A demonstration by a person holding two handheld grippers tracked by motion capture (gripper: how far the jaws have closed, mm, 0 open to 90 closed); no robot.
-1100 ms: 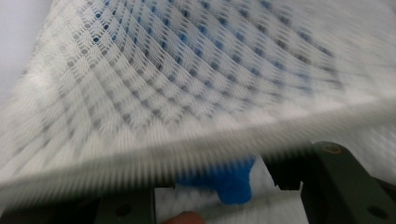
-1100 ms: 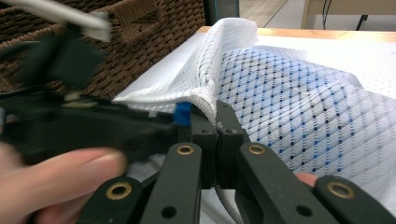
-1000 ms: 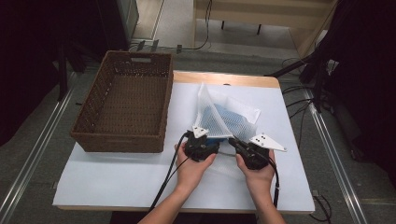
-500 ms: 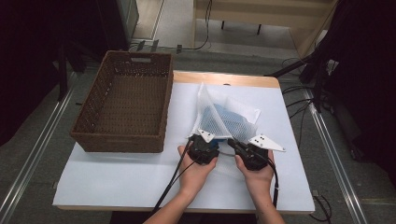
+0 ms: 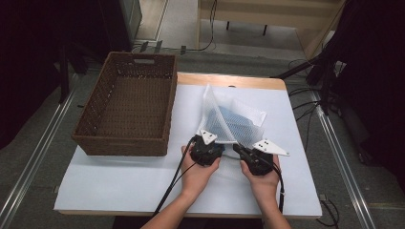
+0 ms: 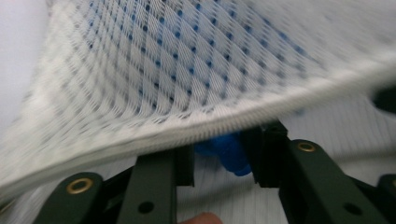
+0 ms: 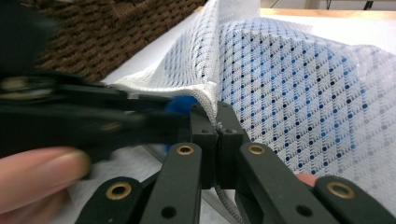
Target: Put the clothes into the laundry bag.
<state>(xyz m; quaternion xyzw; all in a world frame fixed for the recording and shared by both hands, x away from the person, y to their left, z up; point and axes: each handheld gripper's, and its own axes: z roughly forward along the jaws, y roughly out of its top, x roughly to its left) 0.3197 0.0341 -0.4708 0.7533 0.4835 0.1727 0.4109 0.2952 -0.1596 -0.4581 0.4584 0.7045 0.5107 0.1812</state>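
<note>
A: What was on the table (image 5: 119, 186)?

B: White tabletop. Brown wicker basket (image 5: 126, 112) on its left side, long way running away from the person. Just right of the basket lay a white mesh bag (image 5: 234, 119) with something blue inside, flat on the table apart from its near-left edge, which was lifted into a peak.

A: Bag touching the basket?

B: From the high view, no. Close beside it, small gap.

A: Hands?

B: Both came in from the near edge, side by side at the bag's near edge. Left gripper (image 5: 210, 147) sat at the bag's near-left corner, right gripper (image 5: 241, 150) just beside it.

A: Right gripper state?

B: Jaws together, clamped on the bag's stitched hem (image 7: 211, 105). Right gripper view showed the pads pinching the seam, mesh rising up from them.

A: Left one?

B: Jaws had just been closing, but a gap stood between the pads in its own view. The hem (image 6: 219, 128) crossed just above them and a blue piece (image 6: 224, 151) sat in the gap. Couldn't tell that the pads pressed on it. Picture was blurred.

A: Smallest detail?

B: A fingertip (image 6: 203, 218) at the bottom edge of the left gripper view.
</note>
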